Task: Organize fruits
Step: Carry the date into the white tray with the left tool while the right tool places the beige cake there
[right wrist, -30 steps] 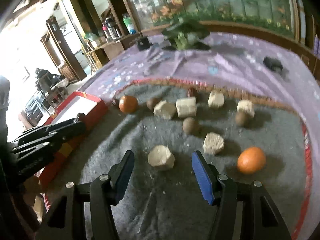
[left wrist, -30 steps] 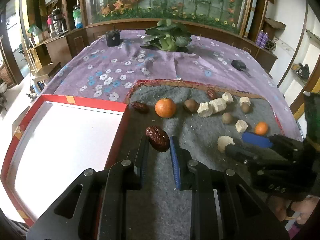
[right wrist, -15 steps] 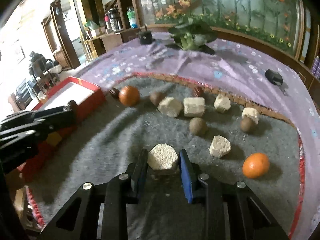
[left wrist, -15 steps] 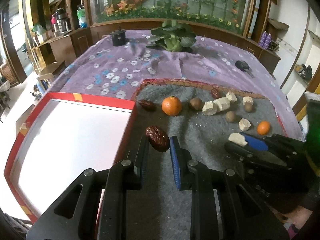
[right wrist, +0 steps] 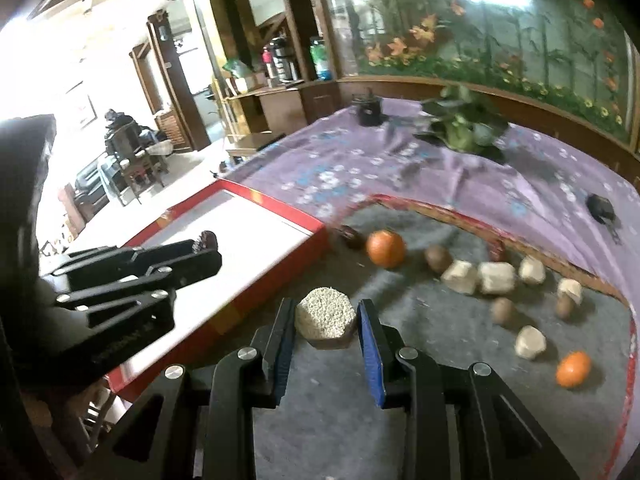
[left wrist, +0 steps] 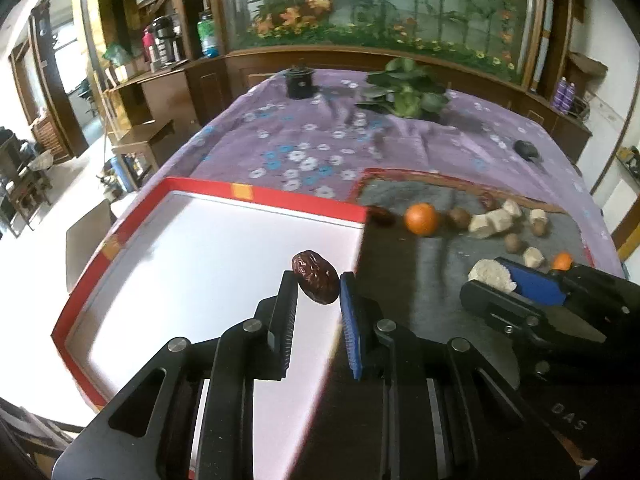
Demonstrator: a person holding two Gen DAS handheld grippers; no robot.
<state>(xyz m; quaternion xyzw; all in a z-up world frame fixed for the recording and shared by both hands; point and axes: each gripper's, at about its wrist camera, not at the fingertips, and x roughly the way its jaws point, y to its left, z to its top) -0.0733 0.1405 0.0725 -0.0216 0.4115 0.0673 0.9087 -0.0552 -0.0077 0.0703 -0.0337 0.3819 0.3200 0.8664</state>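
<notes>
- Here the left gripper (left wrist: 317, 280) pinches a dark red date (left wrist: 315, 282) between its two fingers, up in the air over the right side of the red tray (left wrist: 256, 196).
- The tray has a white floor and sits on the left part of the table, touching the left edge of the grey mat (right wrist: 400, 420).
- The right gripper (right wrist: 325, 320) pinches a pale crumbly block (right wrist: 326, 319) just above the mat, near the tray's right wall.
- More food lies along the far edge of the mat: a big orange (right wrist: 386, 248), brown round fruits, pale chunks and another dark date (left wrist: 383, 216) close to the tray's far right corner.
- A small orange (right wrist: 574, 368) sits near the mat's right edge.
- A purple cloth with flowers (left wrist: 320, 148) covers the table under the mat.
- A leafy green plant (left wrist: 406, 92) and a small black pot (left wrist: 300, 80) stand near the far edge of the table.
- Behind the table a big glass case (left wrist: 380, 8) shows green stalks and orange flowers.
- Brown wooden shelves (right wrist: 256, 96) with bottles stand to the left, and the room past them is very bright.
</notes>
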